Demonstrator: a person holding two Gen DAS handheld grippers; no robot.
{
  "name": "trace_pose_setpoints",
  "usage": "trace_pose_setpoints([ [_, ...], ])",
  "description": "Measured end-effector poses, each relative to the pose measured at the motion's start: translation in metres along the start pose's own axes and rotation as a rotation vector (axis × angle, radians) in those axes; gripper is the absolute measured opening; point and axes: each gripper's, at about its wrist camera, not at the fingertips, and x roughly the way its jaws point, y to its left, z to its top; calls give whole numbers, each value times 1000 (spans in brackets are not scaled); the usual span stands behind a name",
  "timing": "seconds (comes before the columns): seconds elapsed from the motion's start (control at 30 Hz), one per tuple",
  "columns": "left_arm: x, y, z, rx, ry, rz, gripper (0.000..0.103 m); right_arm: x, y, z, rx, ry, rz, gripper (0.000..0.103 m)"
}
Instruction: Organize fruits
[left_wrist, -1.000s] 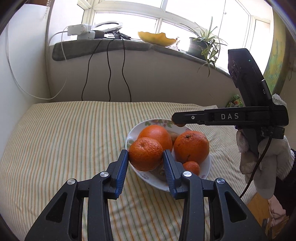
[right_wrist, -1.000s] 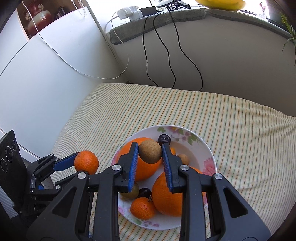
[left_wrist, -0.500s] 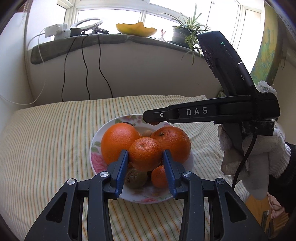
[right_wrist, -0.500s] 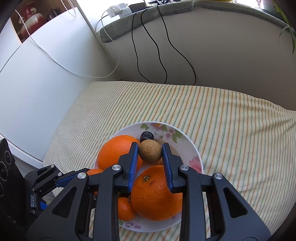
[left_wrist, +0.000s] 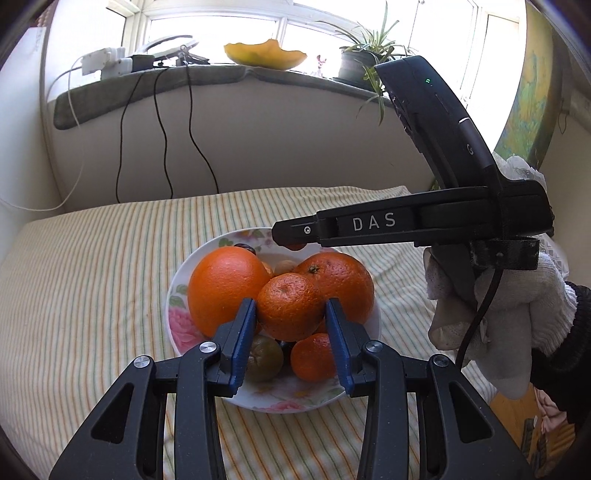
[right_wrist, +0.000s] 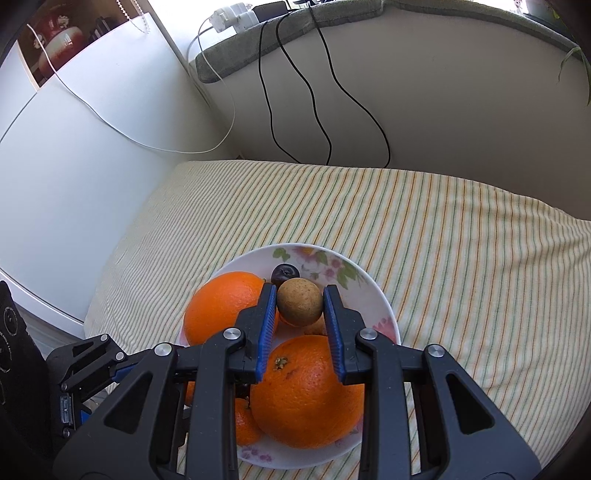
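Note:
A floral white plate (left_wrist: 177, 317) (right_wrist: 373, 288) sits on the striped cloth, holding two large oranges (left_wrist: 225, 288) (right_wrist: 306, 391), a small mandarin (left_wrist: 314, 356), a greenish fruit (left_wrist: 264, 358) and a dark plum (right_wrist: 285, 274). My left gripper (left_wrist: 290, 310) is shut on a mandarin (left_wrist: 290, 306), held over the plate's near side. My right gripper (right_wrist: 300, 301) is shut on a small brown round fruit (right_wrist: 299, 302), held above the plate's middle. The right gripper also shows in the left wrist view (left_wrist: 280, 236), reaching over the plate from the right.
A striped cloth (right_wrist: 443, 229) covers the table. A white wall (right_wrist: 92, 166) stands to the left, a low wall with black cables (left_wrist: 162, 147) behind. The sill above carries a power strip, a potted plant (left_wrist: 354, 66) and a yellow bowl (left_wrist: 264, 55).
Both grippers have moved in over the plate with their fruits still held. The left gripper's mandarin now hangs over the plate's near side; the right gripper's brown fruit sits lower, over the middle.

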Motion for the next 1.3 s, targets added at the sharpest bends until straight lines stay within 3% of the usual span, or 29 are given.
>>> trace_pose_setpoints([
  [0.1,1,1,1,-3,-2,3,37,1,-1,0,1,-2,-4,27],
  [0.27,1,0,1,-6,-5,11,38,-3,1,0,-5,-19,-10,53],
  [0.4,1,0,0,-7,-3,12,38,-5,2,1,-8,-24,-11,54],
  [0.43,0,0,0,-8,-4,11,38,-6,3,1,-9,-26,-12,59],
  [0.5,-1,-1,1,-8,-13,11,43,-7,3,1,-10,-32,-16,67],
  [0.57,-4,-1,2,-8,-23,15,51,-9,2,0,-9,-34,-19,67],
  [0.7,-9,-1,3,-9,-37,25,57,-10,1,1,-2,-38,-27,70],
  [0.77,-10,-1,4,-12,-38,28,63,-11,1,2,1,-43,-27,81],
  [0.93,-11,0,4,-22,-36,29,65,-16,1,2,4,-51,-32,82],
  [1.03,-13,0,4,-24,-39,28,66,-20,2,1,1,-64,-42,89],
  [1.3,-23,1,4,-28,-58,34,70,-38,5,-3,-6,-108,-68,89],
])
